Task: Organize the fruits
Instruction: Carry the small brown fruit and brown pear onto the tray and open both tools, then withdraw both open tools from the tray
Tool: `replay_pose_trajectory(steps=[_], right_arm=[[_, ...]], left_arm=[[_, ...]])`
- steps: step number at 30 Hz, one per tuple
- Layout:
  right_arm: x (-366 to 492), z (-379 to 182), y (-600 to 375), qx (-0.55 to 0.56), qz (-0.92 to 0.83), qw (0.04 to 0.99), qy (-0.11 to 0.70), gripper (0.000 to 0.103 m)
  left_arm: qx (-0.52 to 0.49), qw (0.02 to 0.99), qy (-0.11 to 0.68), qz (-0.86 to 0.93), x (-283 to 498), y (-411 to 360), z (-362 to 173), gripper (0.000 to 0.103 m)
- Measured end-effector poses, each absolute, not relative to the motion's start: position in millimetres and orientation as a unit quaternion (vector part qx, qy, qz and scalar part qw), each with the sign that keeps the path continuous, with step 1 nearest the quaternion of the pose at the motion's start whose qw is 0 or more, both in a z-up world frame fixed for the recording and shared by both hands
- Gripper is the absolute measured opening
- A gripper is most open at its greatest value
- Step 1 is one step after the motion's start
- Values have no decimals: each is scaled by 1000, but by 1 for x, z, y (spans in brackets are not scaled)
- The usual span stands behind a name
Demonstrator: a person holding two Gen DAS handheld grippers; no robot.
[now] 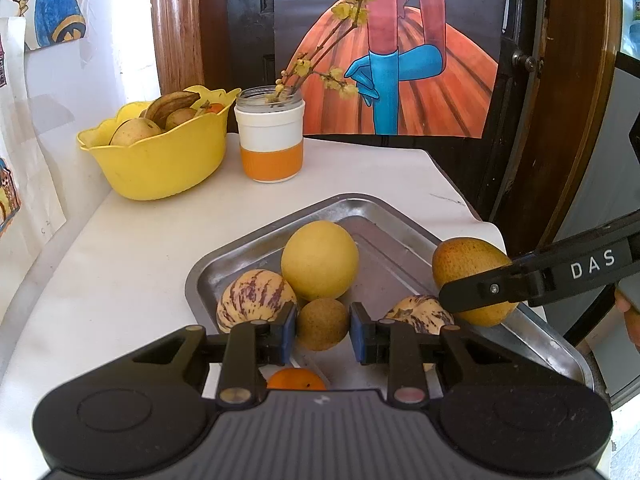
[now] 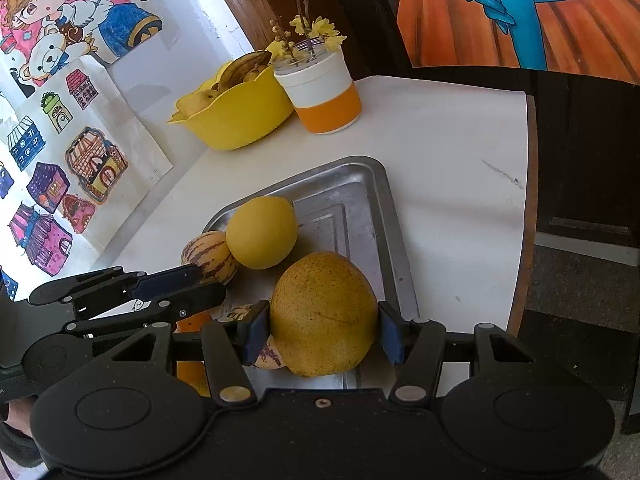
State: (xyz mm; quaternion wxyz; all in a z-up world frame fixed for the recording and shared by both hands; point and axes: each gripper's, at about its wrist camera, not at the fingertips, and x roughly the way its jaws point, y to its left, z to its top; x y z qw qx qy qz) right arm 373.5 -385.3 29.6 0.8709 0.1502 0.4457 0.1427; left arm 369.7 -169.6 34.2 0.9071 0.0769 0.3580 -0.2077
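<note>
Your left gripper, low in the centre of its own view, has its blue pads pressed on a small round brown fruit with a dull, rough skin, at about its tightest closure. Your right gripper, bottom centre of the right wrist view, is partly open, clamped on a large speckled yellow-brown pear whose skin is finely dotted and carries a thin dark line across it; in the left wrist view that pear sits at the right edge, over the rim of the metal tray. Both held fruits are at the near end of the tray, which fills the lower middle of each frame on the white table. Counting what else lies in the tray: one smooth, matte yellow round fruit, two cream melons with purple stripes, and one orange fruit mostly hidden behind your left gripper, so I can't tell its full shape. That makes six fruits at the tray. In the upper left of the left view stands one yellow scalloped bowl holding a browned banana and several pale fruits, their number unclear from here. Just beside it to the right is one white-and-orange jar with yellow-flowered twigs.
</note>
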Motion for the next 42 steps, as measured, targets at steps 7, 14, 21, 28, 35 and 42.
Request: replay_pose_trajectory(steps=[7,14,21,28,35,42], right_arm=[[371,30,-385,148,141,872,445,58],[365,30,-390,145,132,877,439,58],[352,42,-381,128,144,889,414,62],[330,57,-366,85,147,913,372,77],[295,63,-355,58,140,931,331,90],[252,76,-347,43,126,955,266,100]], left_arm=[[74,909,353,-208,369,-170,36,31],[77,912,345,-208,365,-169,38,40],[60,921,331,-195,356,-160,48,67],[23,935,310,-172,339,-142,63,94],[-1,949,279,-147,311,-127,79,102],[-7,963,246,-115,272,-116,84,102]])
